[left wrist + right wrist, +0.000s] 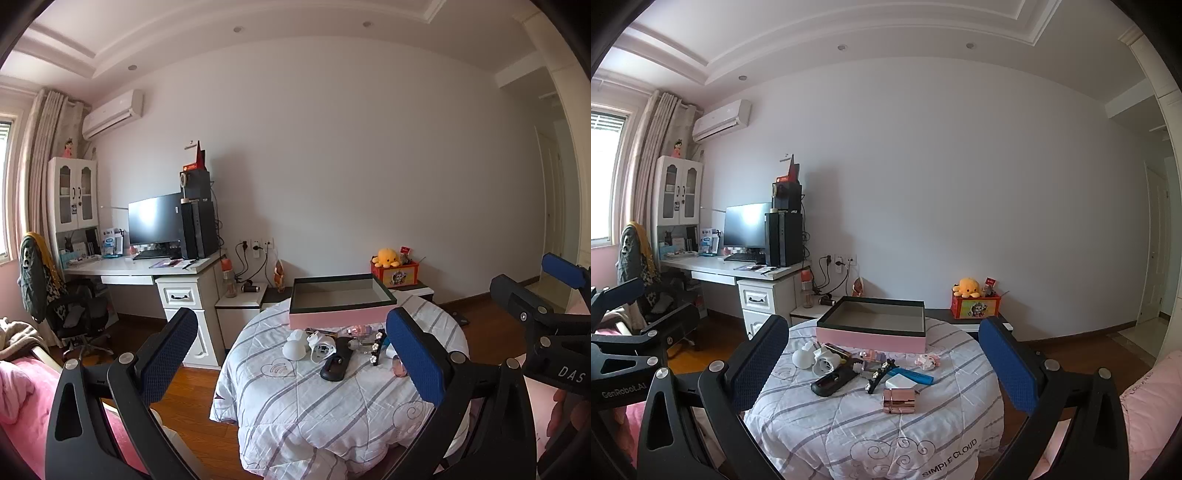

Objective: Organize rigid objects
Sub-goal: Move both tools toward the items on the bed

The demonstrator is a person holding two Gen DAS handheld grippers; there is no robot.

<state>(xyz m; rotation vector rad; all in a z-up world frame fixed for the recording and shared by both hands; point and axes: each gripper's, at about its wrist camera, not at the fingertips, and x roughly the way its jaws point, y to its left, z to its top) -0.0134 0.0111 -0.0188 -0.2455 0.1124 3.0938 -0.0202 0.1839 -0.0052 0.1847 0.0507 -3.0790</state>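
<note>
Two grippers, left gripper [291, 354] and right gripper [882, 363], hover with fingers spread wide, holding nothing. Ahead, small clutter [864, 369] lies on the quilt-covered bench [849, 424], just before an empty pink box [871, 338]. Only the right view shows the rose-gold case [900, 400] unobstructed; the left gripper's finger covers it in the left view.

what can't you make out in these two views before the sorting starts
- Pink box: in both views its near wall hides part of its floor, so whether it is empty is unsettled.
- Rose-gold item: left wrist view, mostly hidden behind the left gripper's blue pad; right wrist view shows it whole.
- Small pile by the black remote: items overlap, too small to identify.
- Right gripper: open, nothing between its fingers.
</note>
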